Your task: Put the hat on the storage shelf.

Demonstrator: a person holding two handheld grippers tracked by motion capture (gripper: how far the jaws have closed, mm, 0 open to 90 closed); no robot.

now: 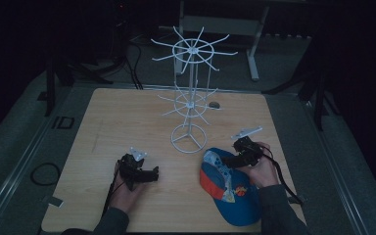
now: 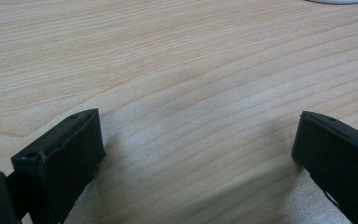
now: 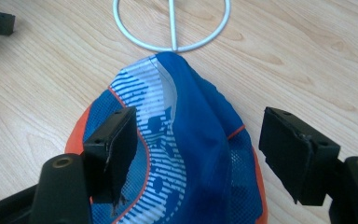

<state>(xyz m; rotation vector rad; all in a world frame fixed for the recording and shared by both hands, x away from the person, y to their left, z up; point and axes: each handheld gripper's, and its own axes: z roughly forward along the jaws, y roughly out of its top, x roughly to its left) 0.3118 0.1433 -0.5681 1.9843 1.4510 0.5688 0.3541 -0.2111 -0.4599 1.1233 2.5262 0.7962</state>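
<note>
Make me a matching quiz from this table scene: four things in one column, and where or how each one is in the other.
Things:
1. cap
2. white wire rack
3. left claw
4. right claw

Places or states:
A. stands upright near the table's middle
B. open over bare wood
C. lies on the table by the rack's ring base
D. open, its jaws either side of the blue fabric

Pairs: 1-C, 2-A, 3-B, 4-D

Blue-orange cap (image 1: 230, 188), crumpled, on table
</note>
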